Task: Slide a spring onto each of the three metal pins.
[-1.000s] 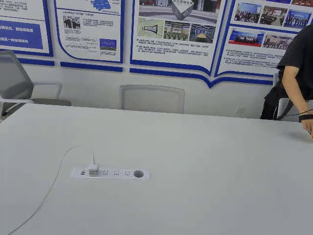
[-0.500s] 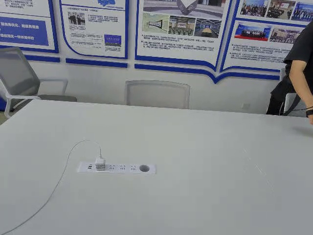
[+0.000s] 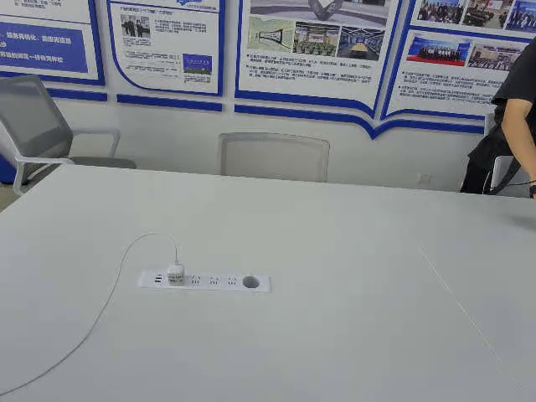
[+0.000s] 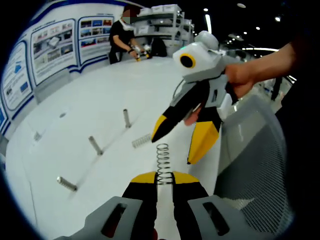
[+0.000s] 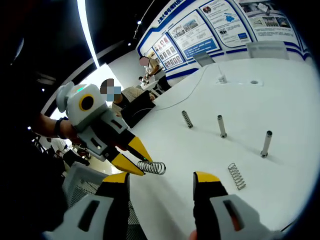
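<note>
Spring (image 4: 163, 159) clamped in left gripper (image 4: 164, 178), axis along jaws | nearest bare pin (image 4: 95, 145) upright, ahead-left | right gripper (image 4: 172, 150) jaws apart, empty

An office meeting room: a long white desk (image 3: 335, 335) with a built-in socket strip (image 3: 204, 281), mesh chairs (image 3: 273, 157), blue-framed information posters (image 3: 306, 50).

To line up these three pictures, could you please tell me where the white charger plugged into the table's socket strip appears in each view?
Head view: the white charger stands left of centre, at the left end of the socket strip.
Left gripper view: the charger is a small speck at the far left.
Right gripper view: the charger sits upper right, far across the table.
Shared landmark: the round hole beside it.
</note>
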